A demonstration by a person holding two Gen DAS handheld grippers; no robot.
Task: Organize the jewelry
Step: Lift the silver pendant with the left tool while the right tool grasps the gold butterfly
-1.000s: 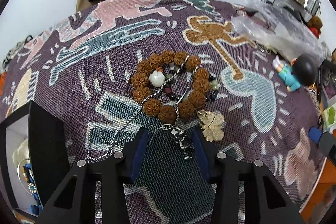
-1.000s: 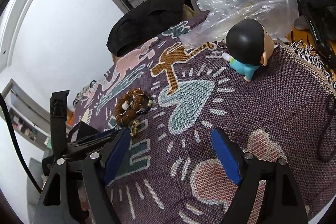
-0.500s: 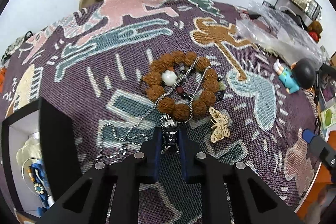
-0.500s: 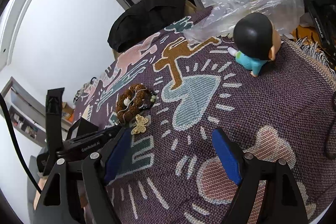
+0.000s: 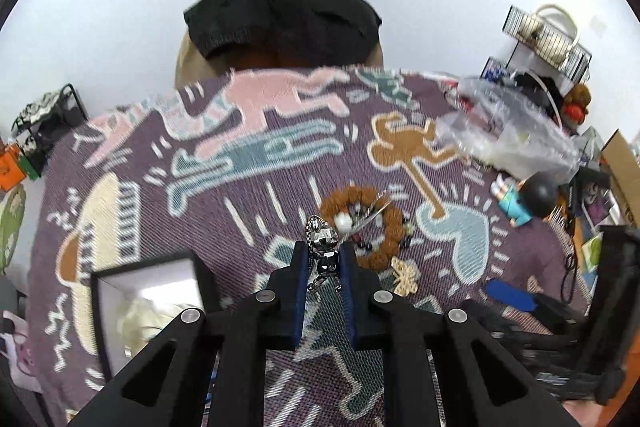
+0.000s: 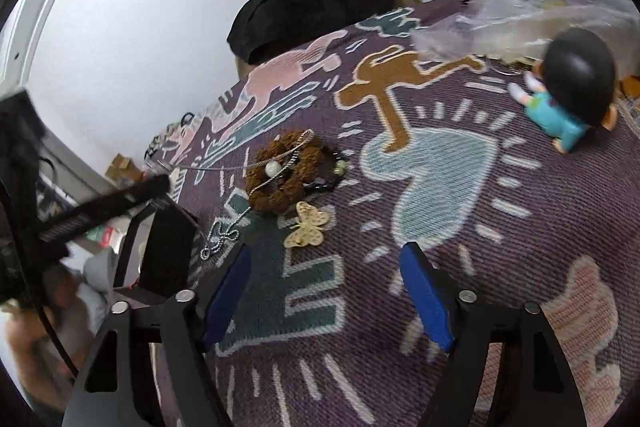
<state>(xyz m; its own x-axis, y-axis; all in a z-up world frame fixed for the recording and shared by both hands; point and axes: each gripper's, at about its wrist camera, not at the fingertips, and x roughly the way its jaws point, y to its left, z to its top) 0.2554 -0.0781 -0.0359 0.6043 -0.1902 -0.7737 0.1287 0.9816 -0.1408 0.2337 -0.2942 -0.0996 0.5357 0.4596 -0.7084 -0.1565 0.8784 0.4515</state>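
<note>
**beadfan:** Pendant (image 5: 325, 251) first, since it's the closest thing to the lens. Left gripper (image 5: 324, 267) has just been closing and the blue pads now pinch that little chrome figure by its body, up off the woven blanket (image 5: 248, 203). Looks like solid metal, so hard, smooth and probably slippery. I'd say the torso is the right place to grab, not the chain (image 6: 280, 163).

**tanglewatch:** Agreed, the chain is the annoying part. It's thin and totally limp, and from the right-hand camera it runs off the pendant across the brown seed bracelet (image 6: 286, 179) and ends in a loose loop on the blanket just this side of the bracelet. My guess is a quick lift drags the bracelet along.

**beadfan:** Bracelet looks chunky and light, stretchy cord probably, so it'd slide easily. Gold butterfly (image 6: 306, 229) sits just beside the bracelet on the near side, flat and thin, looks bendy. Edge pinch for that one.

**tanglewatch:** Right gripper (image 6: 324, 291) has been narrowing a bit, but nothing is between its jaws; they stand apart, just short of the butterfly.

**beadfan:** Open box (image 5: 144, 291) sits left of the bracelet, near the left gripper, so that's likely the drop spot. Doll figure (image 6: 572, 99) and plastic bag (image 5: 508, 131) are well beyond the bracelet to the right.
</note>
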